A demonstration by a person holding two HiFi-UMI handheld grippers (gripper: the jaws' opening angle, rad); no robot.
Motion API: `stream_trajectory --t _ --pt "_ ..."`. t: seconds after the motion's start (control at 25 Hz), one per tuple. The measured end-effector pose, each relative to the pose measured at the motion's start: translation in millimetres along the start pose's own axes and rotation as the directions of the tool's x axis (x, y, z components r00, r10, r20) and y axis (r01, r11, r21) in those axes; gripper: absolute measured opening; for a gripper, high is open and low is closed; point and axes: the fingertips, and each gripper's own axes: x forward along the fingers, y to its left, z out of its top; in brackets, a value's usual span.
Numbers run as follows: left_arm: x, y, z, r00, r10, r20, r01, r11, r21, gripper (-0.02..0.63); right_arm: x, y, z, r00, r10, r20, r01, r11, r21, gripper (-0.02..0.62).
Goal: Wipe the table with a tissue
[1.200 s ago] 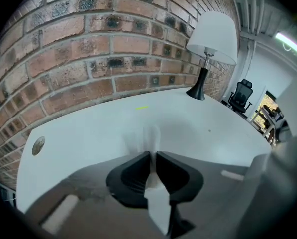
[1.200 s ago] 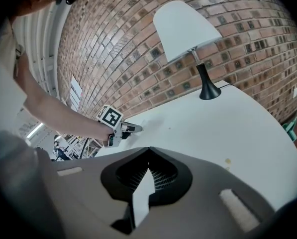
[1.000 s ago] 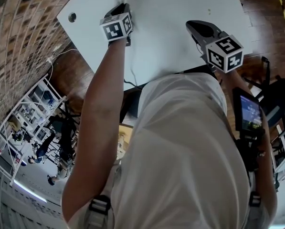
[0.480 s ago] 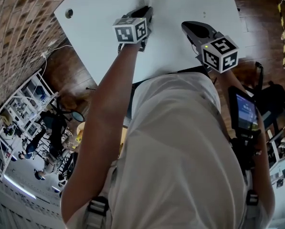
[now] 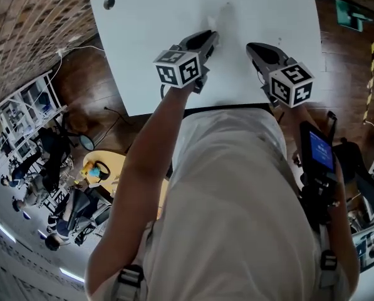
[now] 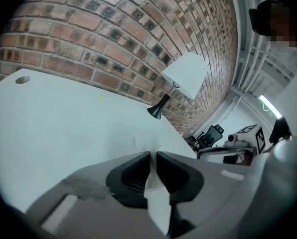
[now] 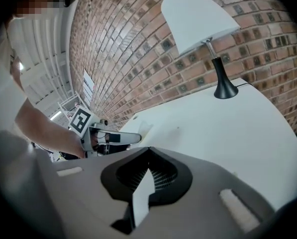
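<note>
A white tissue (image 5: pixel 223 12) lies crumpled on the white table (image 5: pixel 155 55) just past the tips of my left gripper (image 5: pixel 213 36). In the left gripper view the tissue (image 6: pixel 156 198) runs as a strip between the dark pads of the left gripper (image 6: pixel 153 156), which is shut on it. Its jaws have just been opening slightly, with the tissue still between them. My right gripper (image 5: pixel 252 46) hovers over the table's near edge a short way to the right. Seen in its own view, the right gripper (image 7: pixel 148 151) has its tips together and nothing in them. That view also catches the left gripper (image 7: pixel 131 137).
A table lamp (image 7: pixel 215 44) with a white shade and black stem stands at the table's far end by the brick wall (image 6: pixel 103 29). A round cable hole (image 5: pixel 109 3) marks the far left corner. A lit screen (image 5: pixel 319 152) stands on the floor to my right.
My left gripper has travelled to the right across the table with the tissue, ending close beside the right gripper. The right gripper has barely shifted.
</note>
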Motion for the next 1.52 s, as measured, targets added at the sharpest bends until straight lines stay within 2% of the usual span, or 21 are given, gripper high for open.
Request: stream_trajectory --t 0.28,0.48,0.6,0.76,0.96,1.08,1.24,1.32,1.4,1.44,1.52 --pt "-42.8 15.3 -35.0 1.000 0.008 -0.004 -0.008 0.999 -0.039 0.051 13.8 25.8 -6.0 1.000 -0.013 -0.023 0.013 1.000 -0.019 0.008" --pt "-59.3 24.6 -40.2 1.000 -0.021 0.005 0.021 1.000 -0.006 0.051 14.0 41.5 -1.2 0.997 -0.074 -0.009 0.073 0.997 -0.026 0.008" --pt "-68.1 31.5 -39.8 0.999 -0.045 -0.004 0.045 0.999 0.024 0.051 13.9 49.5 1.2 0.993 -0.113 0.016 0.113 0.994 -0.004 0.008" --pt "-66.7 33.1 -39.6 0.996 -0.082 -0.021 0.082 0.996 0.020 0.051 6.7 55.9 -1.8 0.987 -0.152 0.043 0.152 0.988 0.012 0.008" --pt "-61.1 28.3 -37.6 0.995 -0.084 -0.059 0.087 0.994 0.062 0.052 -3.0 58.8 -9.7 0.983 -0.172 0.058 0.171 0.985 0.031 0.008" --pt "-56.7 28.9 -28.9 0.995 -0.070 -0.072 0.076 0.993 0.090 0.052 -9.0 56.6 -8.1 0.982 -0.176 0.065 0.173 0.984 0.042 0.008" --pt "-40.3 40.9 -6.9 0.997 -0.018 -0.074 0.024 0.997 0.070 0.052 -9.5 43.9 -11.0 0.987 -0.147 0.060 0.142 0.987 0.070 0.008" --pt "-28.7 39.1 8.0 0.999 -0.007 -0.044 0.008 0.999 0.038 0.052 -15.8 35.0 -11.2 0.990 -0.125 0.058 0.121 0.990 0.073 0.008" --pt "-14.8 31.3 27.0 0.998 -0.047 0.036 0.049 0.996 -0.070 0.052 -25.4 23.8 -7.0 0.993 -0.105 0.054 0.102 0.993 0.060 0.008" --pt "-9.4 28.1 37.7 0.993 -0.081 0.085 0.092 0.985 -0.146 0.051 -28.8 19.1 -4.9 0.994 -0.098 0.056 0.095 0.994 0.061 0.008" --pt "-2.7 27.9 57.1 0.977 -0.129 0.169 0.172 0.947 -0.271 0.051 -32.8 12.8 -3.5 0.993 -0.093 0.067 0.087 0.992 0.088 0.008"
